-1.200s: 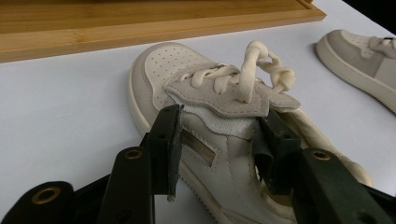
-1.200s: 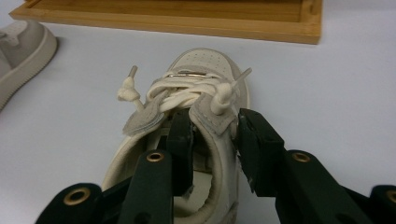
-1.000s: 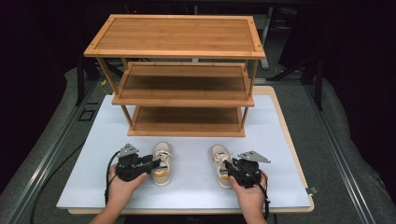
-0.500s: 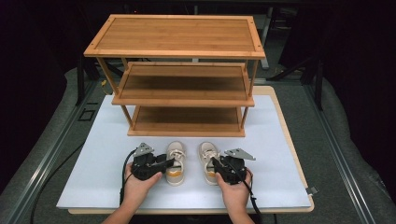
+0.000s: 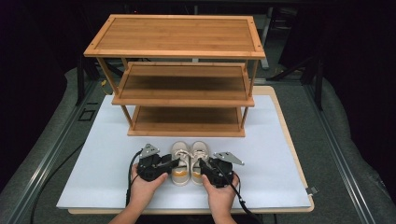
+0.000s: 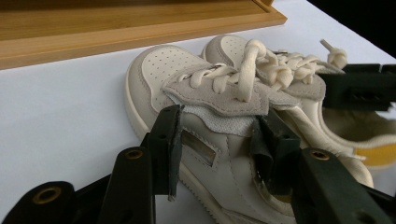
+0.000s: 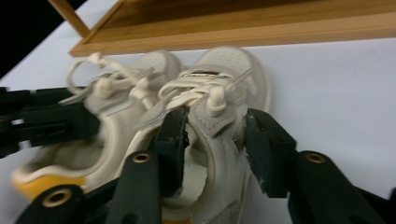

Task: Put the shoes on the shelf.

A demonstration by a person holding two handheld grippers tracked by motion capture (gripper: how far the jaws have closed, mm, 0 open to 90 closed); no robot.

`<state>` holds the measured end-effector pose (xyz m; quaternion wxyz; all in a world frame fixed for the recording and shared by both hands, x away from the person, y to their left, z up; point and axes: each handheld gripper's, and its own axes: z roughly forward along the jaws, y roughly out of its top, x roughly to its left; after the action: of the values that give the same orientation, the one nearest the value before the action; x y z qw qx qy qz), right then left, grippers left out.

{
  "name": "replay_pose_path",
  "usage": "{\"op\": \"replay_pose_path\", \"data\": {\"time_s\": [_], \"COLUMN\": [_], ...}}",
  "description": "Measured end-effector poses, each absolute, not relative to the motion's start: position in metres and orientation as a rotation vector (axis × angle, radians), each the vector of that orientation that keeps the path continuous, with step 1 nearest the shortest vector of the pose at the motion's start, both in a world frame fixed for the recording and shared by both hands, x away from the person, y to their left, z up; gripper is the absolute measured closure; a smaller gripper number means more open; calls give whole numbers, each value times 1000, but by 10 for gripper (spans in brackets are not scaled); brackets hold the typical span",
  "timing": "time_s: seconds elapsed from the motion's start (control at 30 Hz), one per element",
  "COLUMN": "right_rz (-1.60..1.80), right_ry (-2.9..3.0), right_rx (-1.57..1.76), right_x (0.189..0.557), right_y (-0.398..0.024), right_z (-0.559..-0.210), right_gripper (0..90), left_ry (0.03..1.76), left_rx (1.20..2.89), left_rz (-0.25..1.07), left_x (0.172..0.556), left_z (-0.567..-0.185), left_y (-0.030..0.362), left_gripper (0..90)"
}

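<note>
Left gripper [image 6: 217, 144] clamps cream leather shoe [image 6: 205, 116]; suede strap, knotted laces.

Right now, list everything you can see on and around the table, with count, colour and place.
rack: one, brown wood, three shelves, at the back of the mat.
shoes: two, cream with yellow heels, side by side in front of the rack, toes toward it.
mat: one, white, covering the tabletop.
table: one, light wood edge showing around the mat.
left gripper: one, black, jaws set around the outer side wall of the left shoe.
right gripper: one, black, jaws just opened wider, standing either side of the right shoe's outer side wall.
hands: two, coming in from the near edge, one on each gripper.
</note>
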<state>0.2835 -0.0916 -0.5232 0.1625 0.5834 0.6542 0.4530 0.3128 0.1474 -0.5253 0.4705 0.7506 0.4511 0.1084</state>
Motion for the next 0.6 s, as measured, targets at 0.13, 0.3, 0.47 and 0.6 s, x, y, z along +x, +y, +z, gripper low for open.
{"op": "replay_pose_path", "data": {"time_s": [0.13, 0.3, 0.47, 0.6], "right_rz": [1278, 1310, 1303, 1333], "right_ry": [1890, 1895, 1907, 1911], "right_rx": [1625, 1639, 1557, 1545], "right_x": [280, 282, 281, 280], "right_y": [-89, -92, -101, -109], "right_z": [-524, -525, -523, -524], "right_gripper": [551, 507, 452, 431], "left_ry": [1096, 1091, 1145, 1183], "left_rx": [1833, 1828, 1776, 1736], "left_rz": [252, 253, 254, 251], "left_x": [317, 316, 310, 306], "left_z": [-526, -527, -529, -532], "left_y": [149, 152, 153, 157], "left_gripper": [559, 555, 454, 408]}}
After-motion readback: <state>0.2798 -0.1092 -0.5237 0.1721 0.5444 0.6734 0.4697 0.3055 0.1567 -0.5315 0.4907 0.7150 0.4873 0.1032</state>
